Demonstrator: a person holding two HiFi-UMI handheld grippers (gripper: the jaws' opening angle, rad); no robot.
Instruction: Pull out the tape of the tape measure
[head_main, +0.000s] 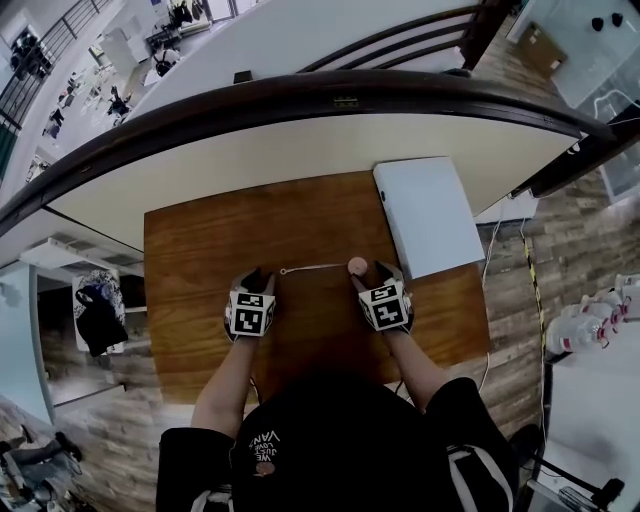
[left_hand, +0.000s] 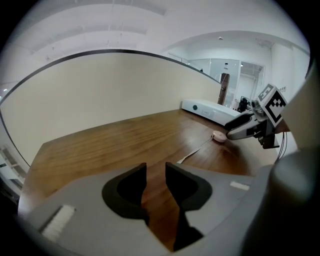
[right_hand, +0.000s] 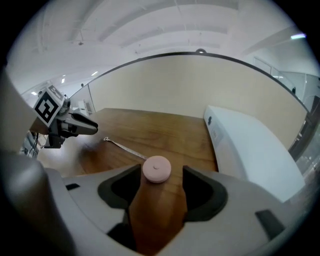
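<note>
In the head view, the small round pink tape measure case lies on the brown wooden table beside your right hand-held gripper, with its thin pale tape stretched toward your left hand-held gripper. In the left gripper view, the jaws are apart and empty, and the tape's end, where you should take hold, is too small to make out. In the right gripper view, the jaws are apart around the case without touching it. It is probably light and slippery, so pinch its rim.

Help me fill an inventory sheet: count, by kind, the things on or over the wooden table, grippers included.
tape measure, pink, tape drawn out: 1
white flat panel: 1
grippers: 2 (left gripper, right gripper)
Total: 4
</note>
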